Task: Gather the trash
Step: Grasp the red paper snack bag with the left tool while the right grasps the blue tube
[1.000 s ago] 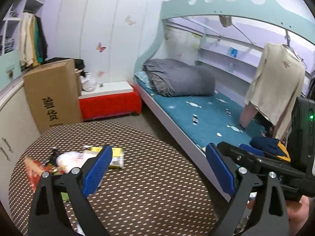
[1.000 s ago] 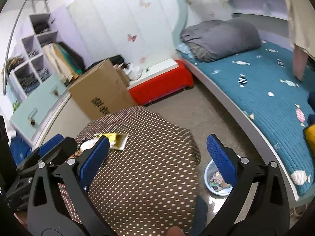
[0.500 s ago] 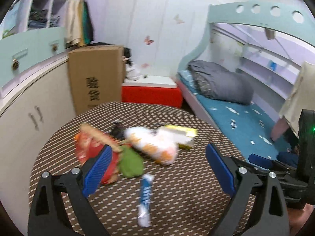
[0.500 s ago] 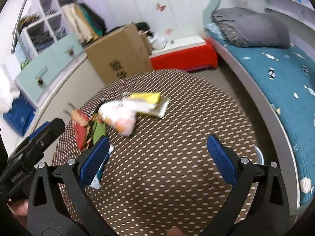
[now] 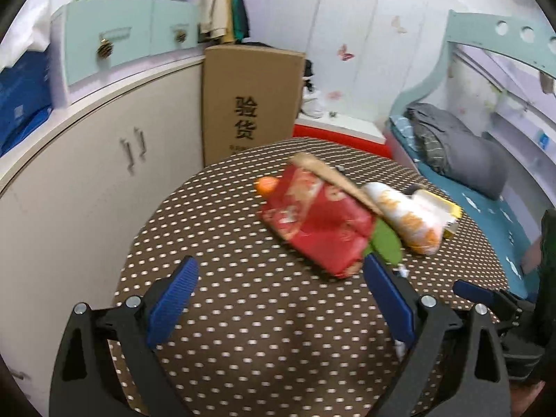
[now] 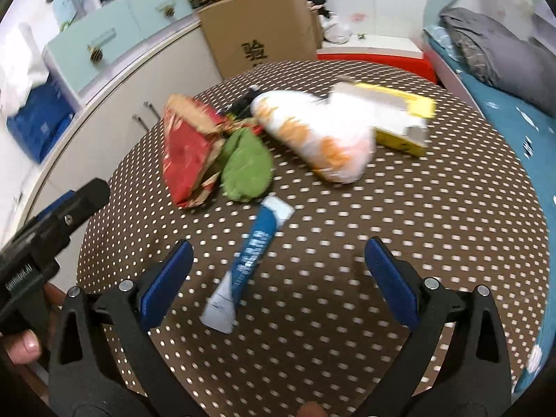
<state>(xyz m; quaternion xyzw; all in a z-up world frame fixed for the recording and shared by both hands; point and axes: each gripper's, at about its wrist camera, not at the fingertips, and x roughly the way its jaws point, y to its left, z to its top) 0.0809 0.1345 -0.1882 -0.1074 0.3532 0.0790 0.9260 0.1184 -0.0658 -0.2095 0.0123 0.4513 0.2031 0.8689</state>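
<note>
Trash is lying heaped at frame centre on the dotted table (image 6: 451,226), blue tube (image 6: 250,253) nearest, while the right gripper (image 6: 278,278) and left gripper (image 5: 278,299) are hovering with fingers spread and empty, seemingly lining up a first pick.

Both grippers share a build: the left gripper (image 5: 281,299) and right gripper (image 6: 278,278) have black triangular-cutout arms, silver screws, and ribbed blue pads (image 6: 166,278). At nine o'clock, white lettering marks black housing beside a bare thumb (image 6: 24,345).
</note>
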